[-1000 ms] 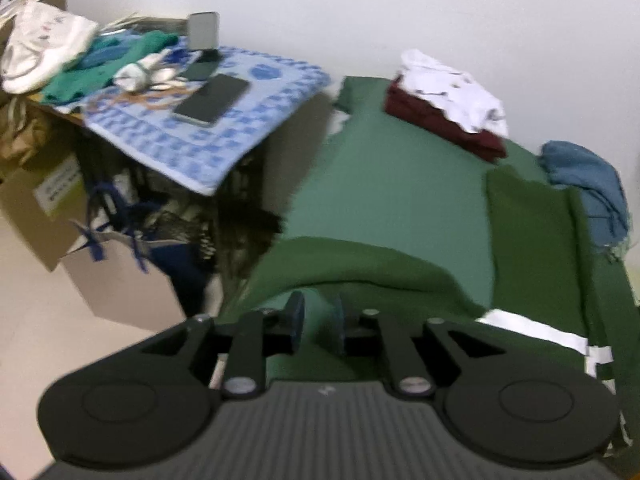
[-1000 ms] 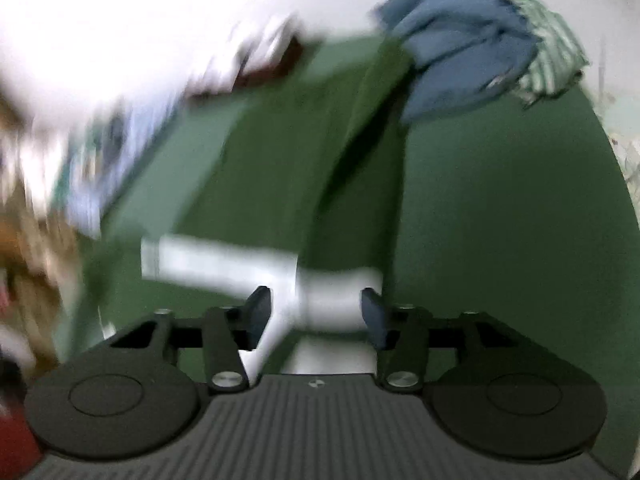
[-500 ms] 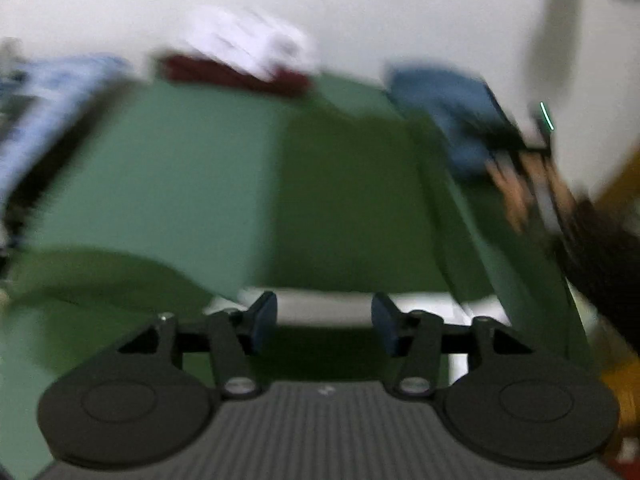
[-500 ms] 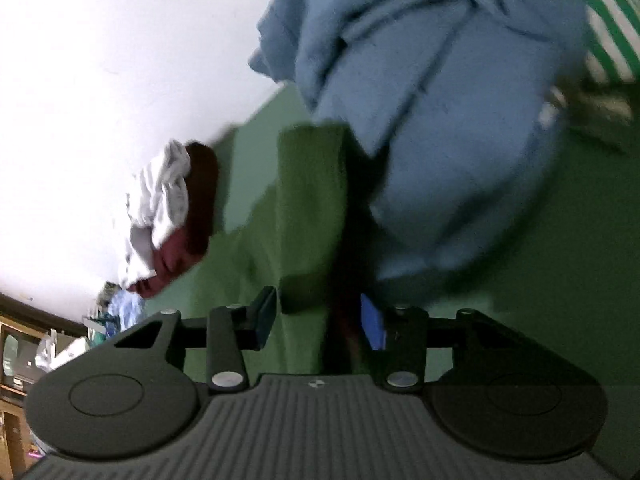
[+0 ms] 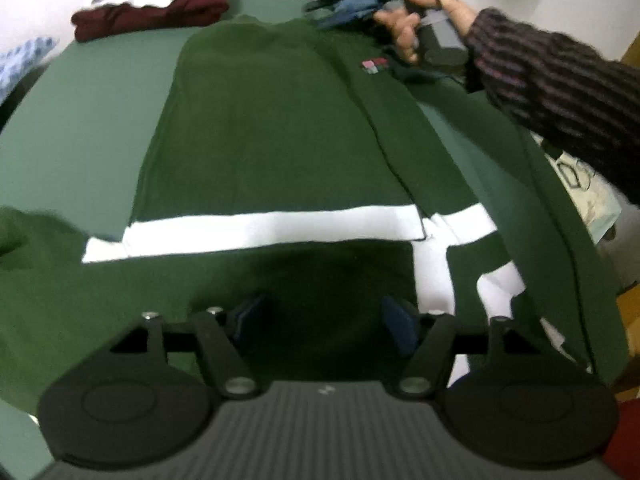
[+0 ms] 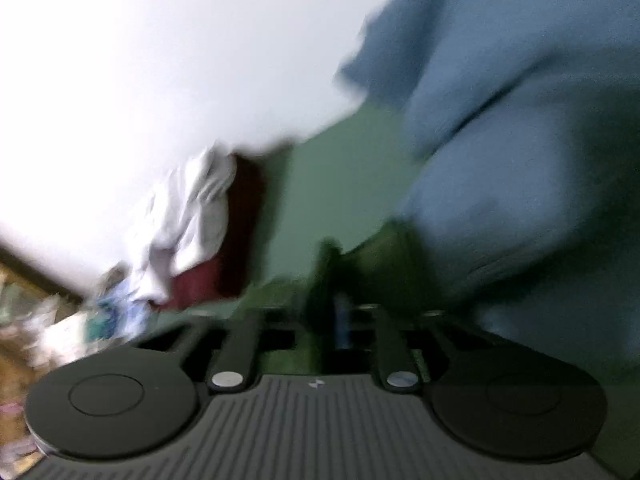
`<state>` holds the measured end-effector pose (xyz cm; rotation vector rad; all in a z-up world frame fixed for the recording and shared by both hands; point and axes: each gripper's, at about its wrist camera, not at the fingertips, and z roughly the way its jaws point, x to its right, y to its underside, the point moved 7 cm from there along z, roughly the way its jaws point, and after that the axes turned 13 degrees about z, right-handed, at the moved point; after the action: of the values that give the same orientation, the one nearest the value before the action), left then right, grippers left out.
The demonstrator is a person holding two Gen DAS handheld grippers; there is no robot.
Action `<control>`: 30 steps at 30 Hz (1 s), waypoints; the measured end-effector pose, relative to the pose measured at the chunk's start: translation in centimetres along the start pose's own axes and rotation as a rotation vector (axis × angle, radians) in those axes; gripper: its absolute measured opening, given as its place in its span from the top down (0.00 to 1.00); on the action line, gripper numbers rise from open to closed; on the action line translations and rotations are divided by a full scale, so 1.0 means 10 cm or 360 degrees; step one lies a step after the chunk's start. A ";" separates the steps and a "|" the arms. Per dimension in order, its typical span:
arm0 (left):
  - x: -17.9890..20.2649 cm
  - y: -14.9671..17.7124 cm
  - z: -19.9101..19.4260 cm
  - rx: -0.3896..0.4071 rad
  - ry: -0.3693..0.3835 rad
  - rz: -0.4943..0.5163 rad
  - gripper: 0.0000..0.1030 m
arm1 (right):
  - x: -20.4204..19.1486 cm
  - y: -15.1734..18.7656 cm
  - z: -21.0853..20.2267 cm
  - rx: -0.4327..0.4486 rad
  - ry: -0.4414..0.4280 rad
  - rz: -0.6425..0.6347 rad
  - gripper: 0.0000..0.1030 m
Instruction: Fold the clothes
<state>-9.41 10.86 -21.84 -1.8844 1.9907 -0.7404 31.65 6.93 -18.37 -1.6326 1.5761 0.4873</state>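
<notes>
Green sweater (image 5: 260, 128) flat on the bed (image 5: 76, 92), long axis running from the white stripe (image 5: 256, 228) at the hem end up to the collar end by the far wall. Left side already folded in; right sleeve (image 5: 532, 216) not yet folded, trailing down the right side past the stripe.

Left gripper (image 5: 324, 320) over the hem end, just below the white stripe, jaws opening, wide, nothing between them, only cloth underneath. Right gripper (image 6: 340, 324) up at the collar end, far from the stripe, next to the blue clothes (image 6: 500, 120); jaws closing, narrow, with a ridge of green cloth between them. Too blurred to tell if pads press yet. Seen from the left wrist view in the right hand (image 5: 416, 20), striped sleeve (image 5: 560, 80) reaching across.

Judged next: fold the right side over along the long axis; right hand nearer the shoulder, left nearer the hem. Pile of dark red and white clothes (image 5: 156, 4) left of collar, clear of the fold.
</notes>
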 end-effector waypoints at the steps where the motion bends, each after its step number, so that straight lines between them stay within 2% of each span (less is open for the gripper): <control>1: 0.01 -0.01 0.00 -0.0002 0.0009 -0.0014 0.29 | 0.00 -0.01 0.01 0.0037 0.0050 -0.0036 0.79; 2: 0.02 -0.01 0.01 -0.0003 0.0015 -0.0013 0.28 | -0.04 -0.03 -0.04 0.0118 0.0083 -0.0090 0.80; 5: 0.05 -0.02 0.02 0.0005 0.0035 0.0004 0.22 | -0.15 0.00 -0.39 0.0386 0.0130 -0.0263 0.61; 7: 0.07 -0.01 0.03 0.0014 0.0050 0.0015 0.17 | -0.14 0.09 -0.52 0.0393 0.0158 -0.0355 0.43; 8: 0.08 -0.01 0.03 0.0018 0.0059 0.0016 0.16 | -0.10 0.14 -0.51 0.0359 0.0211 -0.0400 0.41; 9: 0.09 -0.01 0.03 0.0021 0.0067 0.0012 0.15 | -0.01 0.17 -0.46 0.0312 0.0308 -0.0440 0.44; 10: 0.09 -0.02 0.04 0.0022 0.0073 0.0011 0.14 | 0.09 0.17 -0.38 0.0276 0.0416 -0.0462 0.53; 11: 0.09 -0.02 0.04 0.0020 0.0073 0.0018 0.14 | 0.17 0.15 -0.34 0.0300 0.0457 -0.0458 0.65; 12: 0.10 -0.01 0.05 0.0018 0.0073 0.0025 0.14 | 0.22 0.12 -0.39 0.0353 0.0433 -0.0404 0.62; 14: 0.10 -0.01 0.04 0.0019 0.0077 0.0033 0.14 | 0.21 0.13 -0.53 0.0413 0.0346 -0.0274 0.67; 15: 0.09 -0.01 0.04 0.0021 0.0081 0.0029 0.14 | 0.15 0.19 -0.58 0.0422 0.0296 -0.0275 0.67; 17: 0.07 -0.01 0.04 0.0024 0.0091 0.0015 0.15 | -0.05 0.39 -0.56 0.0356 0.0206 -0.0399 0.65; 20: 0.04 -0.01 0.01 0.0027 0.0101 -0.0012 0.21 | -0.13 0.66 -0.33 0.0136 0.0198 -0.0467 0.63; 21: 0.02 -0.01 0.00 0.0028 0.0103 -0.0021 0.22 | -0.11 0.68 -0.28 0.0142 0.0239 -0.0487 0.64; 22: 0.00 0.01 -0.04 0.0032 0.0094 -0.0026 0.22 | -0.10 0.68 -0.28 0.0192 0.0274 -0.0521 0.71; 23: -0.02 0.03 -0.08 0.0036 0.0084 -0.0031 0.22 | -0.08 0.66 -0.29 0.0253 0.0322 -0.0556 0.71; 24: -0.06 0.07 -0.14 0.0046 0.0069 -0.0039 0.22 | -0.04 0.62 -0.32 0.0318 0.0383 -0.0582 0.77; 25: -0.11 0.13 -0.21 0.0049 0.0051 -0.0054 0.22 | -0.02 0.62 -0.36 0.0350 0.0419 -0.0580 0.90; 26: -0.16 0.19 -0.27 0.0051 0.0033 -0.0078 0.22 | -0.03 0.65 -0.41 0.0351 0.0431 -0.0559 0.91; 28: -0.34 0.37 -0.45 0.0060 -0.0015 -0.0160 0.22 | -0.08 0.76 -0.51 0.0343 0.0423 -0.0547 0.76; 30: -0.54 0.56 -0.63 0.0069 -0.0061 -0.0265 0.22 | -0.29 1.07 -0.64 0.0283 0.0293 -0.0627 0.76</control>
<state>-16.97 17.24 -20.45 -2.0411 1.7965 -0.7782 19.38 4.94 -15.28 -1.8282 1.3324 -0.0110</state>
